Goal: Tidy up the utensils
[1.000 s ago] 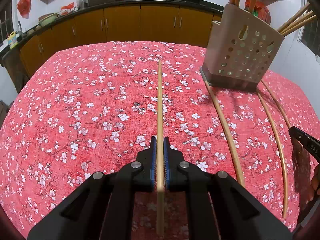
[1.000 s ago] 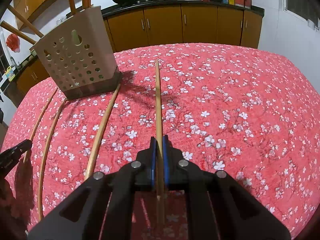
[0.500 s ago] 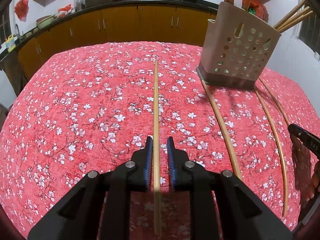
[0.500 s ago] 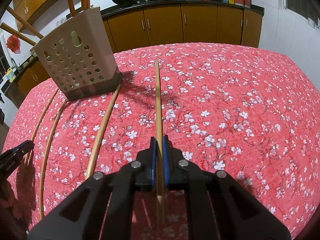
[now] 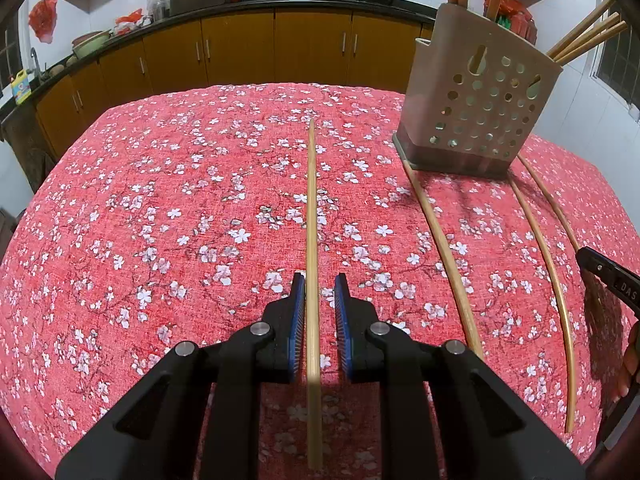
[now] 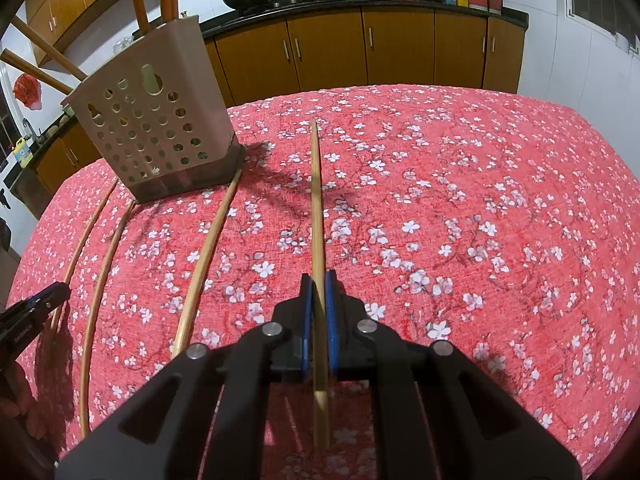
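Note:
A long bamboo chopstick (image 5: 312, 216) lies between the fingers of my left gripper (image 5: 319, 282), which is open; the stick rests against the left pad with a gap to the right pad. My right gripper (image 6: 319, 280) is shut on another bamboo chopstick (image 6: 317, 200) that points away over the red flowered tablecloth. A beige perforated utensil holder (image 5: 478, 108) stands at the back with several chopsticks in it; it also shows in the right wrist view (image 6: 154, 120). Three loose chopsticks (image 5: 444, 240) lie on the cloth in front of the holder.
The red flowered tablecloth (image 5: 160, 200) covers the whole table. Brown kitchen cabinets (image 5: 240, 48) run along the back wall with woks on the counter. The tip of the other gripper (image 5: 612, 280) shows at the right edge of the left wrist view.
My left gripper has opened: its pads were shut on the chopstick a second ago and now stand apart around it. The right gripper stays shut on its chopstick.

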